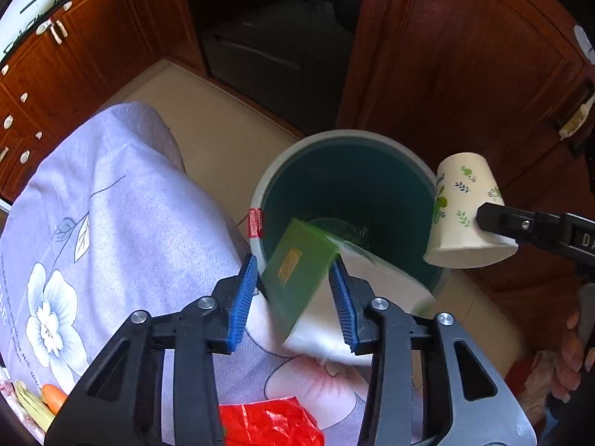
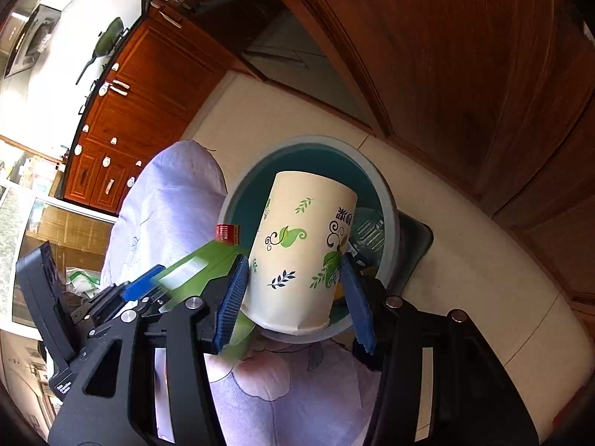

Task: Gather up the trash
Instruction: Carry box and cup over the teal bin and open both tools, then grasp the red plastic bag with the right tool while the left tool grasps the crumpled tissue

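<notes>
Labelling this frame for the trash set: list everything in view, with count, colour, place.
bin: 1, grey rim, teal inside, on the floor beside the table
green box: 1, green and white, blurred, between the left tongs over the bin
paper cup: 1, white with green leaves, between the right tongs over the bin
tablecloth: 1, lilac, floral, over the table
red wrapper: 1, on the tablecloth
carrot: 1, orange, left table edge
cabinets: brown wood, behind
hand: 1, behind the right tongs
</notes>
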### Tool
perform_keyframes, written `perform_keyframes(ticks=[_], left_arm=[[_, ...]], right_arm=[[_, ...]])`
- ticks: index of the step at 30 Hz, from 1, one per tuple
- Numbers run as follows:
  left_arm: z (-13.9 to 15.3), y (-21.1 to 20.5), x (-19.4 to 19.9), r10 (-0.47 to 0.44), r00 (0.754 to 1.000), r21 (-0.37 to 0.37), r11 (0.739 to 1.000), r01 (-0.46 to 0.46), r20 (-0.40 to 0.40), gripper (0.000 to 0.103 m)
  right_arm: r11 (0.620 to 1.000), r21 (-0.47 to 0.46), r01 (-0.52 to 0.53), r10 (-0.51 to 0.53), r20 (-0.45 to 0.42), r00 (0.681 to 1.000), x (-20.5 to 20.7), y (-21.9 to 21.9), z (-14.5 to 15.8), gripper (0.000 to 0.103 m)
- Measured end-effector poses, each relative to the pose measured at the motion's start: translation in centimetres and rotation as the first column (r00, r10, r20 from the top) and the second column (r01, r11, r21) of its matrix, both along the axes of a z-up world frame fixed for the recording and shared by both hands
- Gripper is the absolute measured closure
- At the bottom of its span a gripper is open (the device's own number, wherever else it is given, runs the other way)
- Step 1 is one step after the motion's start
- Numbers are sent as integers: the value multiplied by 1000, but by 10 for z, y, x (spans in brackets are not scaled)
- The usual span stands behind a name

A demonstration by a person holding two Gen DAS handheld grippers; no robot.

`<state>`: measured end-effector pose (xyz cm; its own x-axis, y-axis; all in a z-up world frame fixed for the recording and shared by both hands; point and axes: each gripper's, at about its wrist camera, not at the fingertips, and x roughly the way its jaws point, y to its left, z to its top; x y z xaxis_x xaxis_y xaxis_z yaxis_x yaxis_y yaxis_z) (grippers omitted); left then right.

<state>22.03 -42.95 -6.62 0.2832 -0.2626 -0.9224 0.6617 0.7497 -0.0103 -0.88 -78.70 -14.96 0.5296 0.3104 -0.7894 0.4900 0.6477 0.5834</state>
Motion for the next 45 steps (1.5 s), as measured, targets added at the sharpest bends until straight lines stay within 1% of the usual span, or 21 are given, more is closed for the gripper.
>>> perform_keyframes(ticks=[1,3,5,9,12,14,15,17,21,22,23,25,28,29,33,35,45], left_arm=[[0,-1,-1,-1,1000,-6,1000,1,-3,56],[2,1,0,0,1000,-10,1000,1,8,50],[4,5,-2,-1,1000,-23,1000,2,16,46],[10,12,-4,3,1000,-39,999,-2,23,42],[13,19,-8,13,1000,-47,999,-12,23,37],[15,24,-11,14,1000,-48,999,-13,27,32],[16,26,-12,15,999,-48,999,-13,31,30],[18,28,-16,16,999,-49,999,-14,37,27],[22,31,-22,26,999,-65,998,-24,40,20],[23,33,-24,28,999,-67,997,-25,43,19],[26,36,-26,31,998,-71,997,-28,46,17],[30,38,-29,36,998,-76,997,-32,51,15],[36,51,-37,51,997,-91,995,-46,58,13],[39,56,-42,57,997,-94,994,-51,60,12],[45,73,-53,81,994,-102,992,-74,68,11],[49,86,-61,97,993,-107,990,-90,67,11],[59,158,-94,205,975,-143,971,-193,80,9]], right_arm=[[1000,2,-1,1,-4,1000,2,1,-2,54],[1000,2,-1,1,-11,1000,3,3,-5,54],[1000,2,-4,4,-16,1000,4,6,-7,54],[1000,-3,-7,7,-23,1000,7,10,-7,54],[1000,-5,-12,12,-31,999,8,14,-7,51],[1000,-14,-23,22,-40,999,9,19,-7,47],[999,-18,-29,29,-47,999,10,21,-7,47],[999,-14,-31,30,-56,998,10,24,-10,37],[1000,-18,-25,24,-69,997,8,29,-10,31],[999,-20,-26,24,-72,997,8,30,-10,28],[999,-22,-27,25,-75,997,8,33,-9,28],[999,-19,-32,30,-81,996,6,37,-8,28],[999,-14,-33,32,-95,995,3,43,-7,23],[999,-17,-33,31,-97,995,2,46,-5,23],[999,-21,-45,42,-102,994,-7,59,1,21],[998,-28,-52,49,-101,994,-12,67,5,18],[989,-58,-137,133,-62,989,-36,119,37,18]])
